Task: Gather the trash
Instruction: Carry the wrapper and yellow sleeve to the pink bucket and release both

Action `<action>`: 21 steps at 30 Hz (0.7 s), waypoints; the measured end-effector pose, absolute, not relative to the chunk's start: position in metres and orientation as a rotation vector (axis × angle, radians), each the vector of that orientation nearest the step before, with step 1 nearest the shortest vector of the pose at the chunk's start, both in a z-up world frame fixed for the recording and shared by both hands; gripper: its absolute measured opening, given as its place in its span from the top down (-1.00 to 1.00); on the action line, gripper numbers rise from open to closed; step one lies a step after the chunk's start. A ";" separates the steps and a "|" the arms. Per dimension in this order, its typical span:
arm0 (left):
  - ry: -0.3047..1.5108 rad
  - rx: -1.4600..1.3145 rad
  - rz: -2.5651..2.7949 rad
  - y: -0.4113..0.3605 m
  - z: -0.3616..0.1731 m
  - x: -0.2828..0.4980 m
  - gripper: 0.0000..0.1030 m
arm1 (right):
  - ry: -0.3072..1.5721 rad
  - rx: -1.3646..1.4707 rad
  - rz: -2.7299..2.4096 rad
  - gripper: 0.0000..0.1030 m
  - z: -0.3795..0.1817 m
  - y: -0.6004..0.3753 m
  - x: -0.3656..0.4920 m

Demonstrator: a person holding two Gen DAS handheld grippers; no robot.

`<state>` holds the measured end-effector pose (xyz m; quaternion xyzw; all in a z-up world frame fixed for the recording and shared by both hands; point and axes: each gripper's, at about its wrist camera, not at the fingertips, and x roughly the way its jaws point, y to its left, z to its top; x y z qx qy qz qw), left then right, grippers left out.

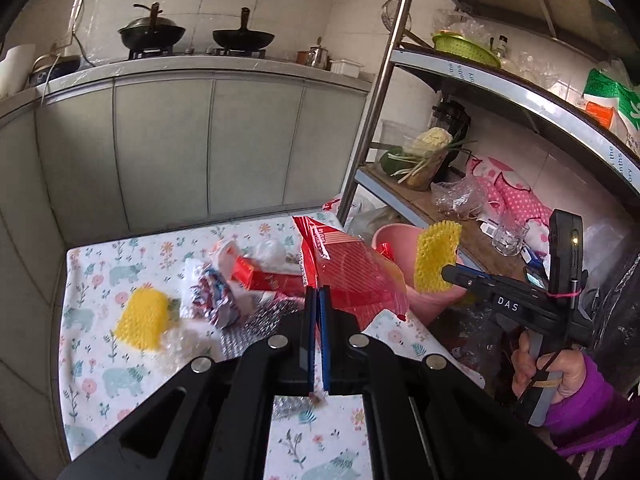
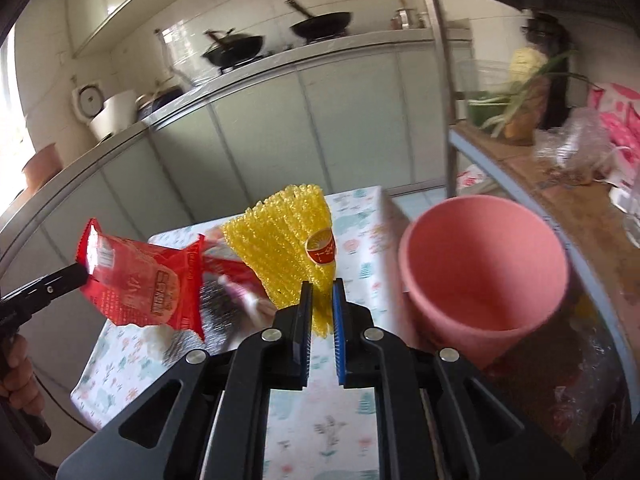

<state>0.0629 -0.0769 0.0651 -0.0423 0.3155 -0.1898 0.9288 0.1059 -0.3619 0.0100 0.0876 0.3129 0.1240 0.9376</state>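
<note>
Right gripper (image 2: pixel 320 300) fingers pinching yellow foam net (image 2: pixel 288 256); pink bucket (image 2: pixel 484 276) lying at three o'clock, nearer (left gripper (image 1: pixel 319 300) fingers clamping red wrapper (image 1: pixel 352 276), farther).

A red wrapper (image 1: pixel 352 276) hides part of the pink bucket (image 1: pixel 390 236) in the left wrist view. Motion blur smears the shelf (image 2: pixel 560 184) and its vegetables (image 2: pixel 524 80) in the right wrist view. Print on the wrapper stays unreadable.
</note>
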 end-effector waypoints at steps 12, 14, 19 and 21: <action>0.676 -0.011 -0.536 -0.199 0.044 0.157 0.97 | 0.653 0.224 -0.009 0.81 -0.010 -0.443 0.146; 0.693 0.003 -0.551 -0.218 0.035 0.169 0.97 | 0.666 0.225 -0.025 0.81 -0.016 -0.450 0.150; 0.747 0.022 -0.573 -0.259 0.006 0.198 0.97 | 0.708 0.242 -0.061 0.81 -0.035 -0.463 0.165; 0.760 0.035 -0.578 -0.273 -0.005 0.207 0.97 | 0.723 0.243 -0.072 0.81 -0.042 -0.465 0.169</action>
